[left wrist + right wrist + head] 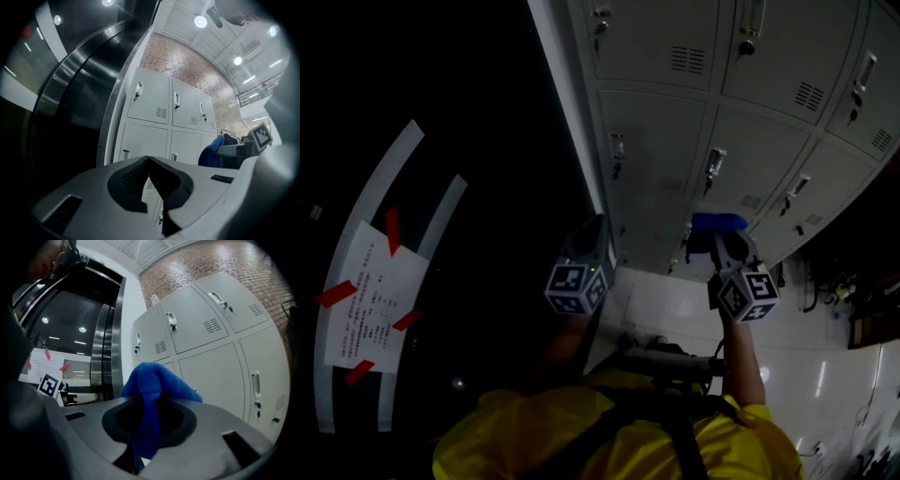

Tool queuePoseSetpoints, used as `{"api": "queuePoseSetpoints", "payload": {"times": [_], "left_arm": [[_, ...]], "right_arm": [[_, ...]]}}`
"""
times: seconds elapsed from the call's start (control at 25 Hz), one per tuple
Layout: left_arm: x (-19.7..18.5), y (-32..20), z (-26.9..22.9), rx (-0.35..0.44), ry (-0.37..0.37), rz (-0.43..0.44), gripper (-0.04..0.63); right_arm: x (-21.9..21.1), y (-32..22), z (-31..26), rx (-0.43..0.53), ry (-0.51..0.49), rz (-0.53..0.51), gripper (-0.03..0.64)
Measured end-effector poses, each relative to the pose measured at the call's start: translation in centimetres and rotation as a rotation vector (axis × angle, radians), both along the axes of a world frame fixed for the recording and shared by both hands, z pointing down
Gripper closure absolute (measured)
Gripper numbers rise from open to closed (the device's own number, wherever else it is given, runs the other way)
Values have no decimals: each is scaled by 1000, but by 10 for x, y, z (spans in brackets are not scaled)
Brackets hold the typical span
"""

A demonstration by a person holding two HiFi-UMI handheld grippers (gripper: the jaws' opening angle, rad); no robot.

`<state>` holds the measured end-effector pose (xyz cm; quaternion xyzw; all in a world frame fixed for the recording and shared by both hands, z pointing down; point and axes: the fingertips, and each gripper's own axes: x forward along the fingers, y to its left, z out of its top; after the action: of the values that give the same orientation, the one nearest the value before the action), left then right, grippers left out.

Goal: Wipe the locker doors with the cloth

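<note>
A bank of grey metal locker doors (675,150) with handles and vent slots stands ahead of me, also in the left gripper view (159,117) and the right gripper view (211,352). My right gripper (719,236) is shut on a blue cloth (152,390), which bunches above the jaws and hangs down between them; the cloth (717,222) is close to a lower door. My left gripper (589,232) is shut with nothing in it, its tips (148,158) touching, held near the lockers' left edge. The cloth (213,150) shows at the right of the left gripper view.
A dark glass wall with curved metal frames (384,281) stands left of the lockers, bearing a white paper notice (370,295) fixed with red tape. White floor tiles (825,347) lie below the lockers. Dark items (825,281) sit at the right of the lockers.
</note>
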<state>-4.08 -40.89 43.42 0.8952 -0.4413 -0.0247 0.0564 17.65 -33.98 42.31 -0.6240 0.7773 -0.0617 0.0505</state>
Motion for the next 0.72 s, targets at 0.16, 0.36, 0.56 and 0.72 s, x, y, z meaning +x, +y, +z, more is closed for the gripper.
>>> {"api": "queuePoseSetpoints", "payload": {"times": [0.16, 0.36, 0.56, 0.72], "left_arm": [[7, -29, -5, -19, 30, 25, 601], [-1, -49, -14, -3, 28, 20, 601], [-6, -67, -15, -3, 17, -6, 601], [-5, -78, -12, -8, 10, -12, 601]], "right_arm": [[1, -63, -31, 37, 33, -8, 543], [24, -156, -75, 83, 96, 41, 543], [55, -233, -78, 41, 177, 112, 543], [54, -243, -77, 73, 117, 110, 543]]}}
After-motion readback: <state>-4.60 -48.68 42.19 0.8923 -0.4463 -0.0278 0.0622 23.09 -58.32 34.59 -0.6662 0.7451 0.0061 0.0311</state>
